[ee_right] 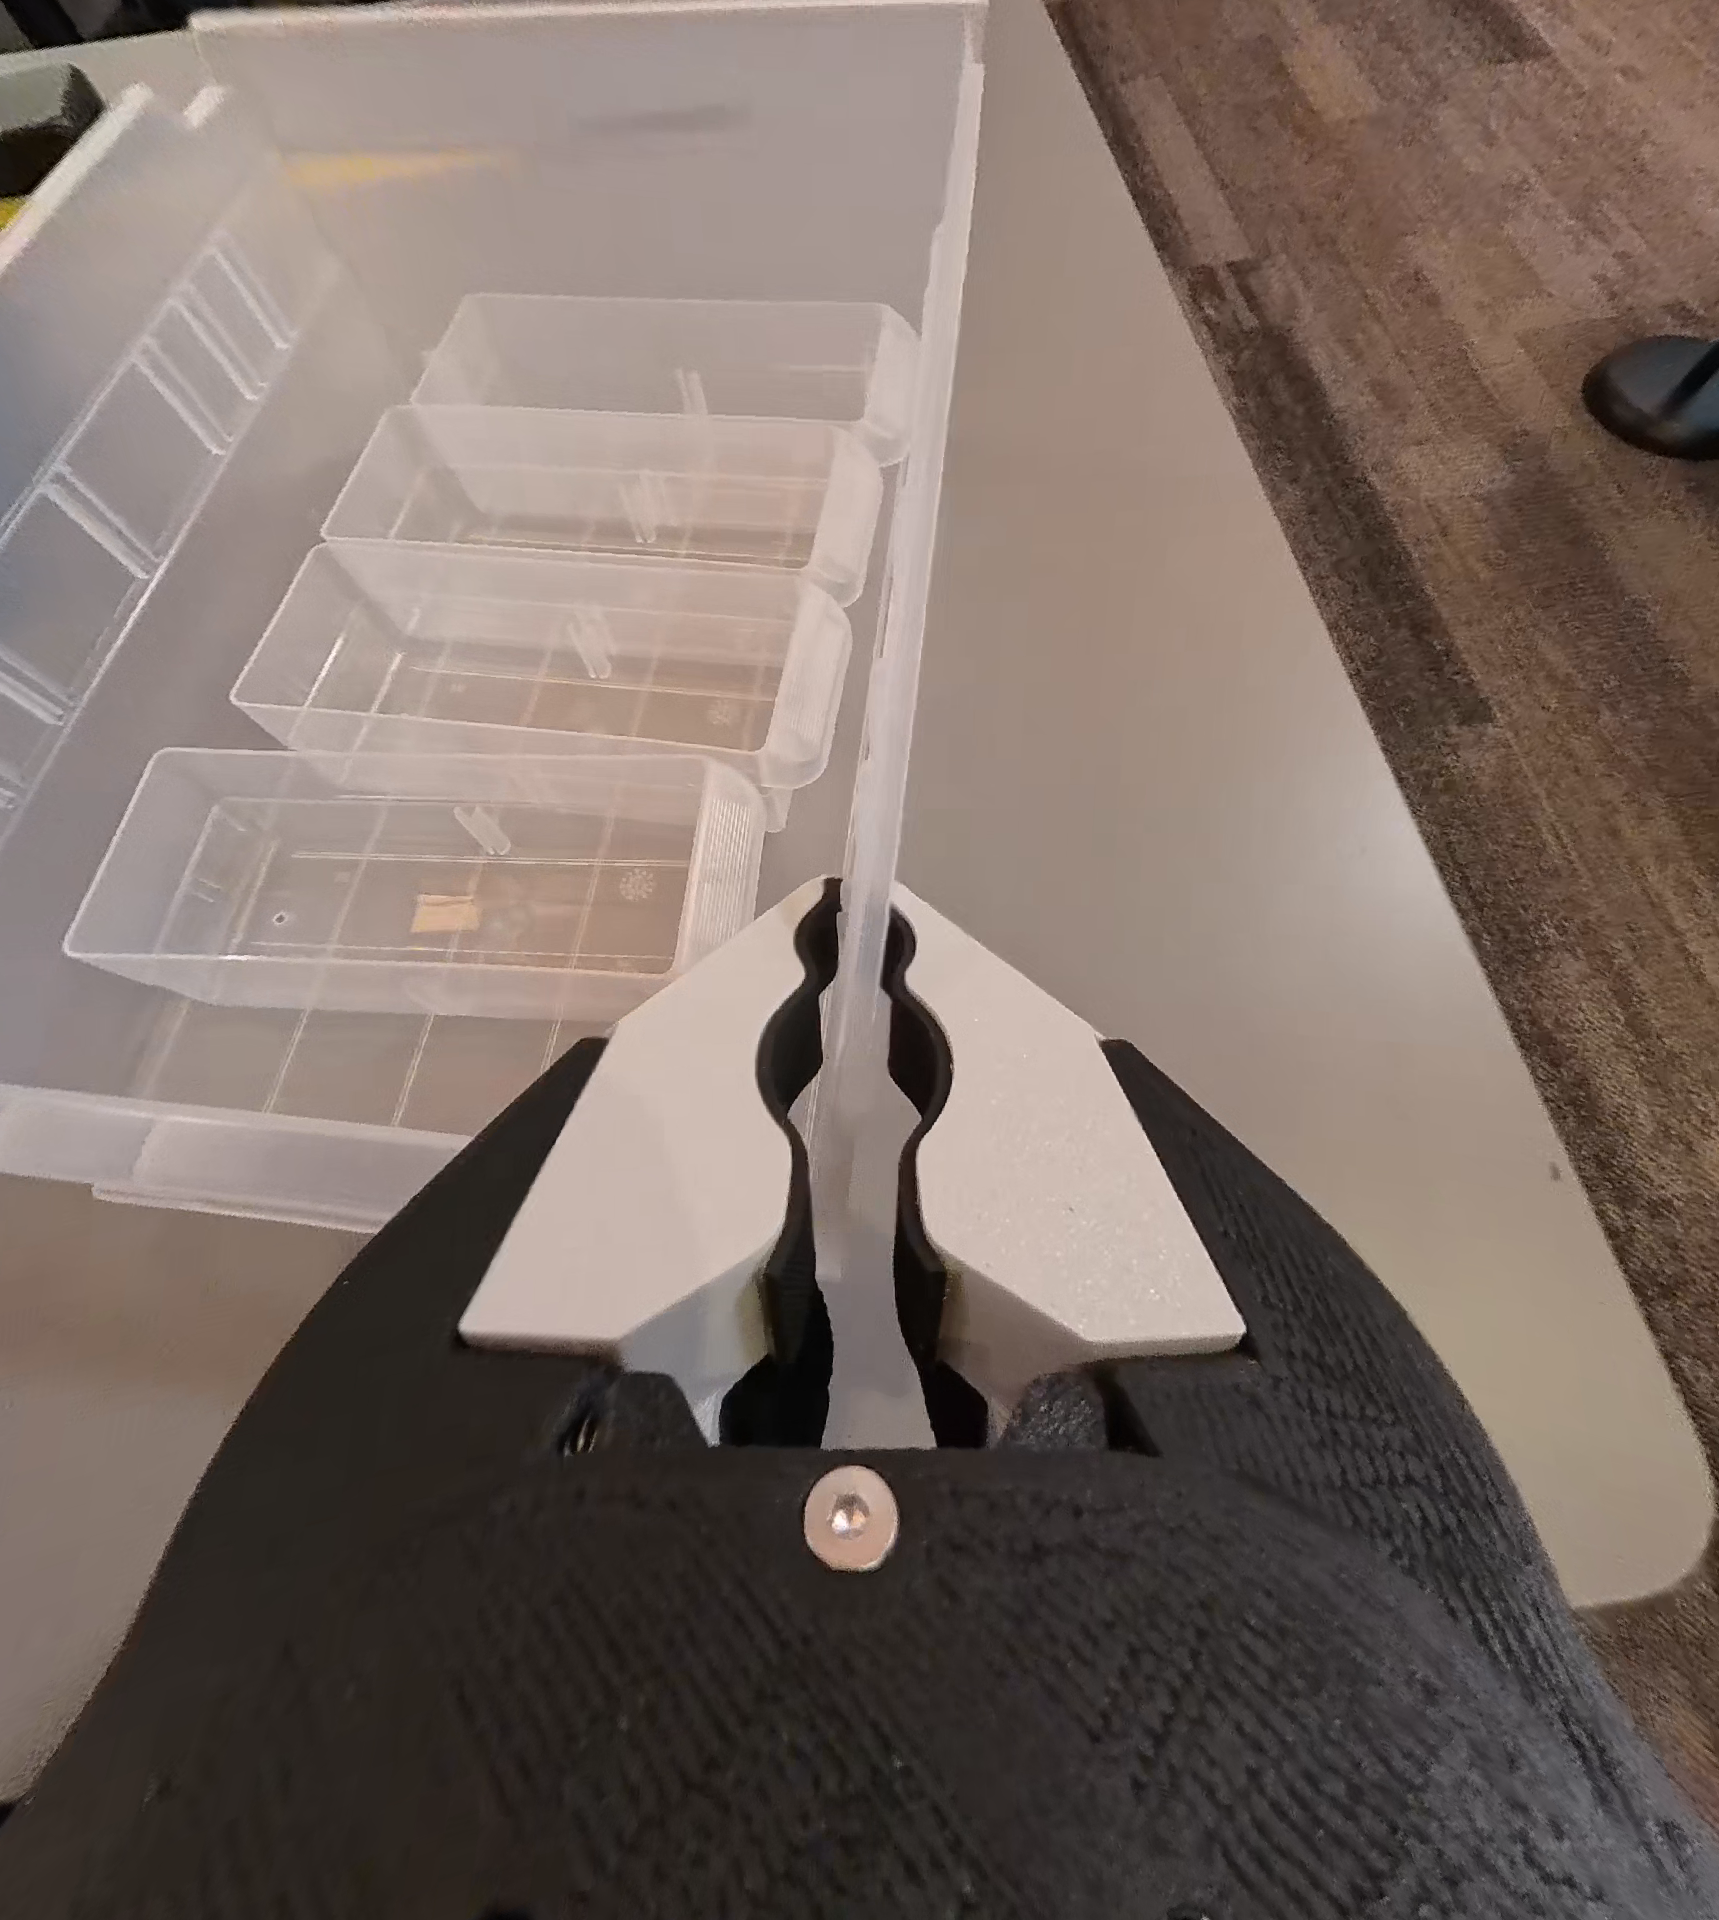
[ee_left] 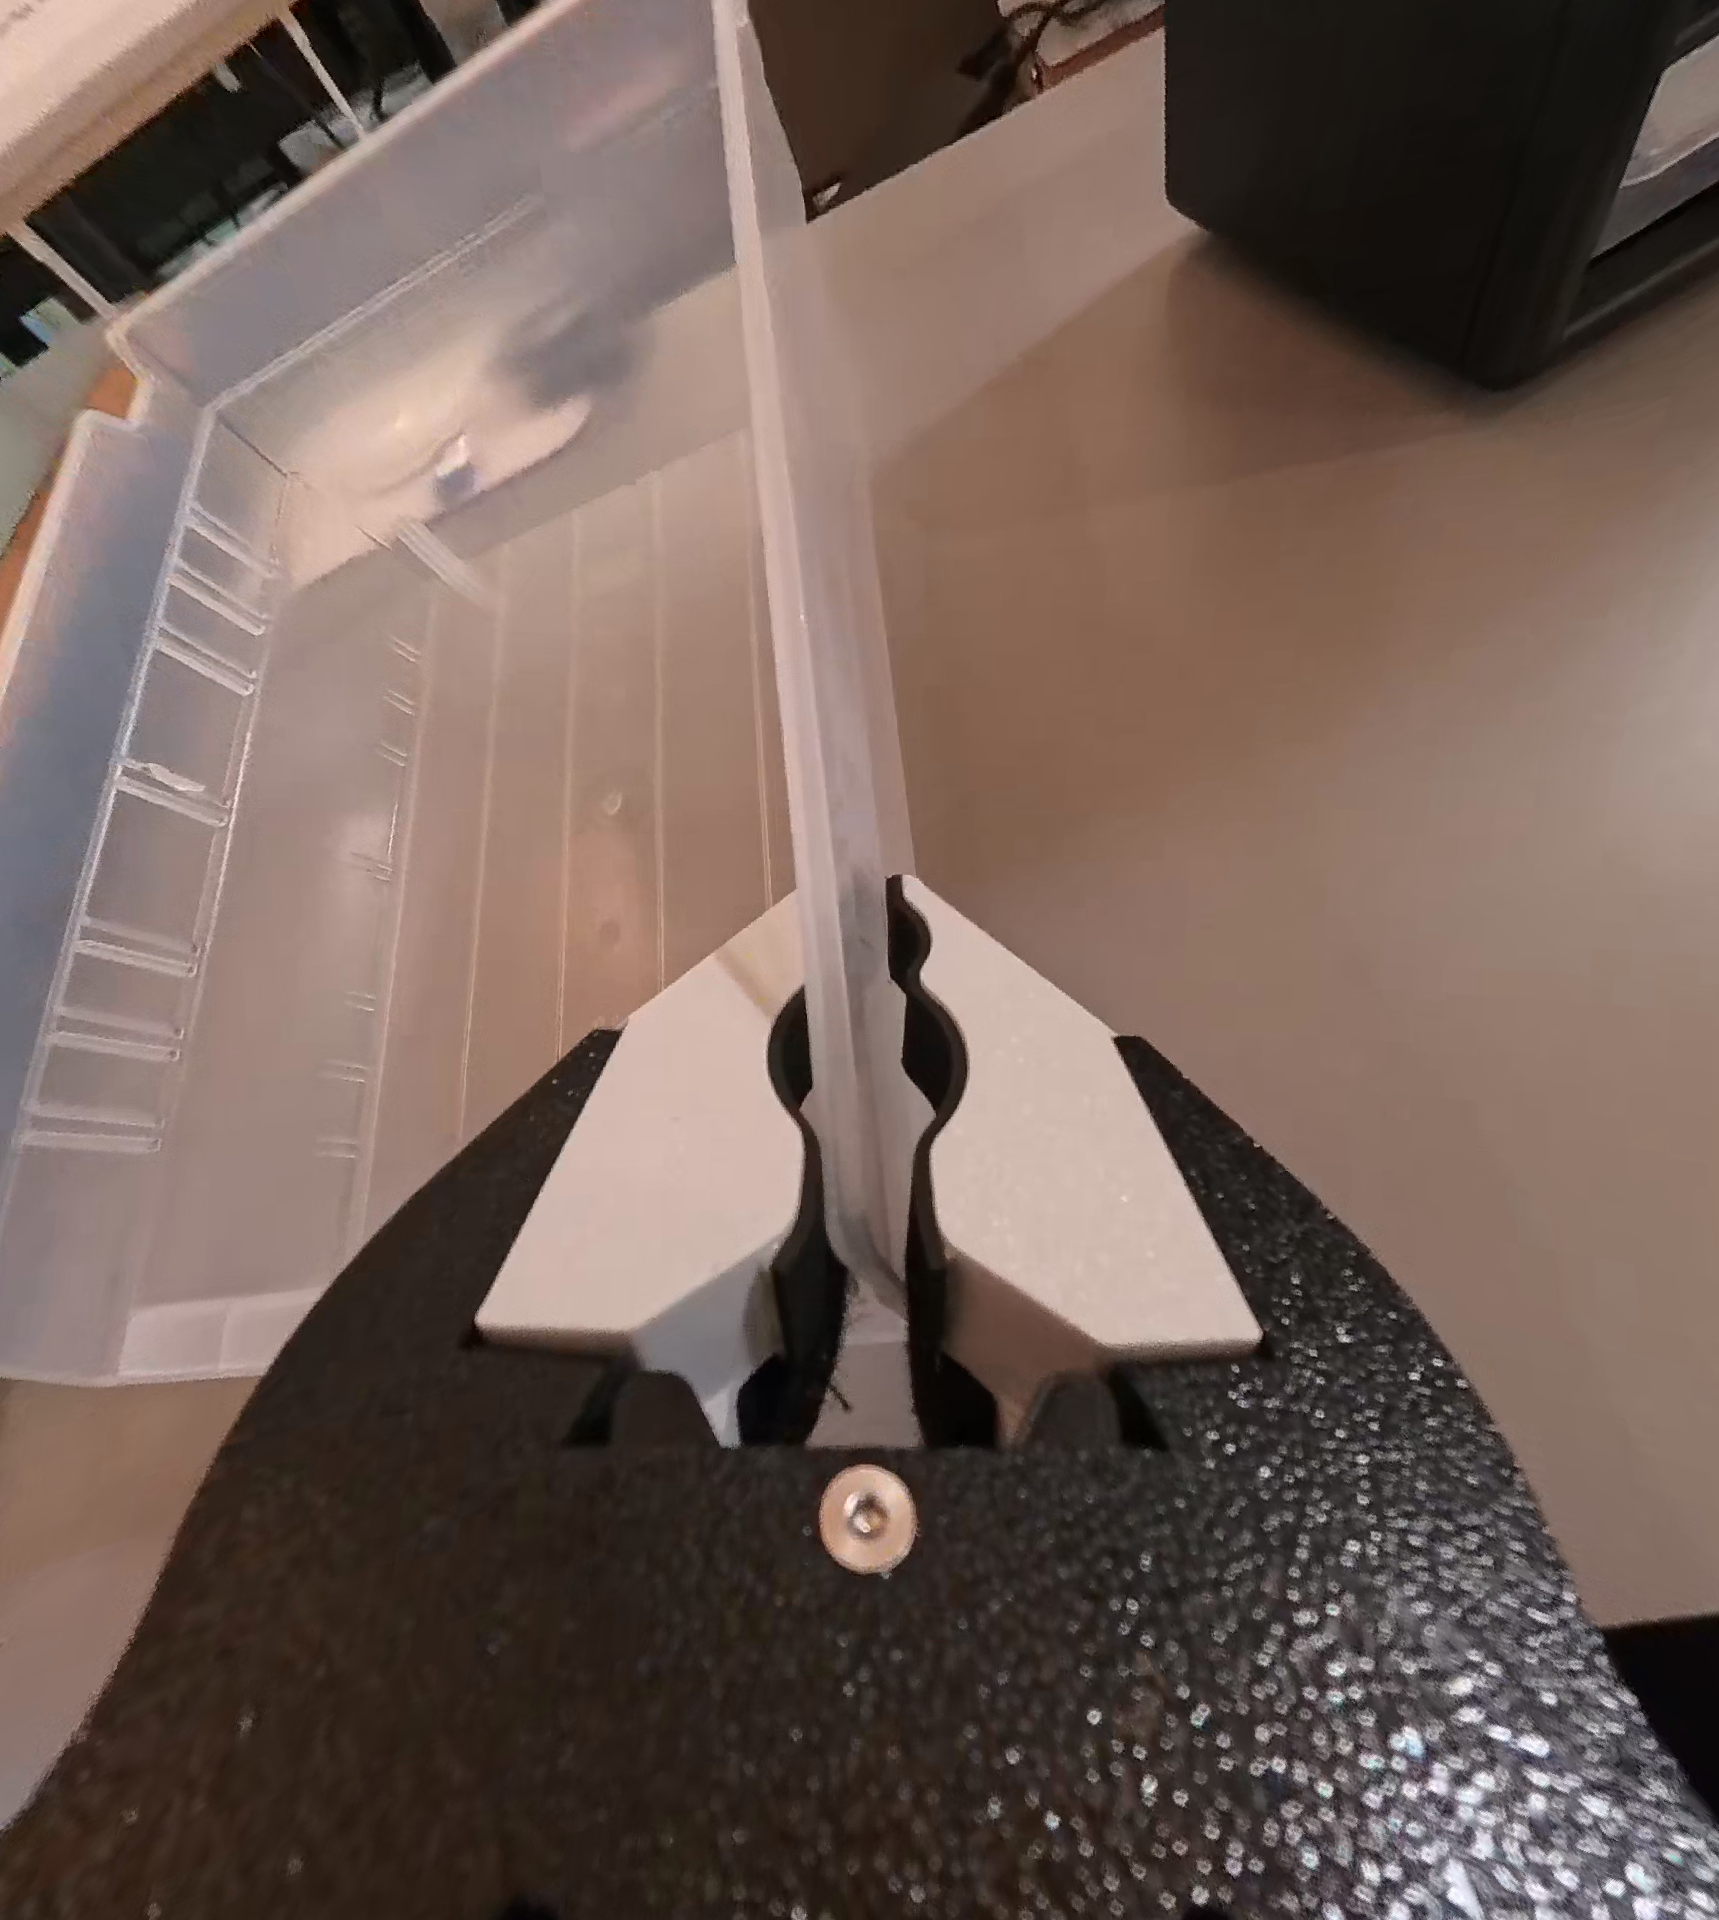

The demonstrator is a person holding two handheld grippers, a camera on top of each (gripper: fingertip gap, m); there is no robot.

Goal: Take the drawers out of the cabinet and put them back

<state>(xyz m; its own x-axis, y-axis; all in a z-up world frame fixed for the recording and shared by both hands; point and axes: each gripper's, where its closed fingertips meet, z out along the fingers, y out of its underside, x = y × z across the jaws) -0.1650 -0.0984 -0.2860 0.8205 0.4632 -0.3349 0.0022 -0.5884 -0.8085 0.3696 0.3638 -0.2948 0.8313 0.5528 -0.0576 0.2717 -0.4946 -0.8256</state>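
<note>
Both grippers clamp one wall each of translucent plastic drawers, evidently to carry them by the rim.

The left gripper (ee_left: 860, 1049) has its jaws together on the right-hand wall of the large drawer (ee_left: 335, 831), which sits low over the counter (ee_left: 1302, 831), well apart from the black cabinet (ee_left: 1437, 187).

The right gripper (ee_right: 860, 1060) is clamped on the wall of a second large drawer (ee_right: 55, 582) holding four small drawers (ee_right: 522, 665). Both point forward along the walls.
</note>
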